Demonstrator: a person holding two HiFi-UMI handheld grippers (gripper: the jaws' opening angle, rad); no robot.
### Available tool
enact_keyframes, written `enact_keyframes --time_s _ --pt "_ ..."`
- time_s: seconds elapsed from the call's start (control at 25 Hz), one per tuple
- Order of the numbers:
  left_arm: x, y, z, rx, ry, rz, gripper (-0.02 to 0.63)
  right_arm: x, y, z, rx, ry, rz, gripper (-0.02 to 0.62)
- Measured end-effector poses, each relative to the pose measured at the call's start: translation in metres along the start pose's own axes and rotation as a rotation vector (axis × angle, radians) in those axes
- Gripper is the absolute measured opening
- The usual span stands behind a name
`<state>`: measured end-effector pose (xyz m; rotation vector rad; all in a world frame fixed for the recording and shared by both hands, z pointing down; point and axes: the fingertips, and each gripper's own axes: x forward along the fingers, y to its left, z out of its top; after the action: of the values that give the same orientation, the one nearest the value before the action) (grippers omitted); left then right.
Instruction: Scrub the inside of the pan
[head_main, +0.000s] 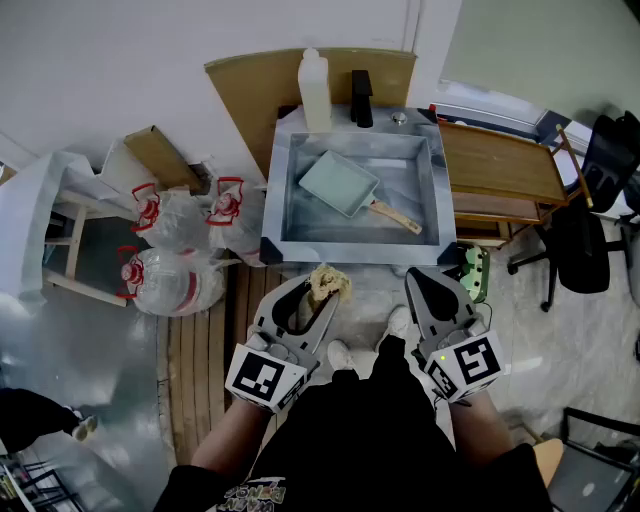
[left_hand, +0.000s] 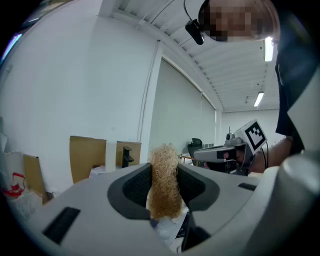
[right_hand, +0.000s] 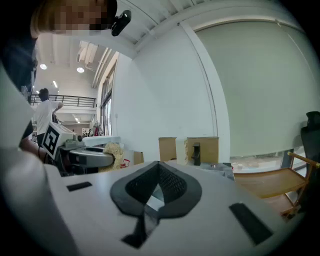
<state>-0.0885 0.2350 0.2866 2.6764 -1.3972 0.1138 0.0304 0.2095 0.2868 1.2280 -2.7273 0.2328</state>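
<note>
A pale green rectangular pan (head_main: 339, 183) with a wooden handle (head_main: 397, 216) lies tilted in the metal sink (head_main: 280, 190). My left gripper (head_main: 322, 284) is held short of the sink's near rim, shut on a tan fibrous scrubber (head_main: 328, 282). The scrubber (left_hand: 164, 181) stands pinched between its dark pads in the left gripper view. My right gripper (head_main: 428, 281) is beside it, level, its jaws shut with nothing between them. In the right gripper view its closed tips (right_hand: 158, 167) meet, and the left gripper with the scrubber (right_hand: 113, 151) shows at the left.
A white bottle (head_main: 314, 90) and a black faucet (head_main: 361, 97) stand at the sink's back edge. Plastic bags (head_main: 176, 252) lie on the floor at the left. A wooden cart (head_main: 501, 170) and black chairs (head_main: 580, 235) are at the right.
</note>
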Motion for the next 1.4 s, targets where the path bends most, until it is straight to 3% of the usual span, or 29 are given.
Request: enact_keyframes --time_s 0.64,1.4 --pt "0.004 -0.004 0.0 -0.003 -0.001 -0.01 0.146 -0.002 -0.006 0.004 0.009 -0.024 0.003 0.009" --pt "0.048 -0.008 0.017 0.008 -0.001 0.005 0.146 0.012 -0.05 0.024 -0.007 -0.041 0.028 0.009"
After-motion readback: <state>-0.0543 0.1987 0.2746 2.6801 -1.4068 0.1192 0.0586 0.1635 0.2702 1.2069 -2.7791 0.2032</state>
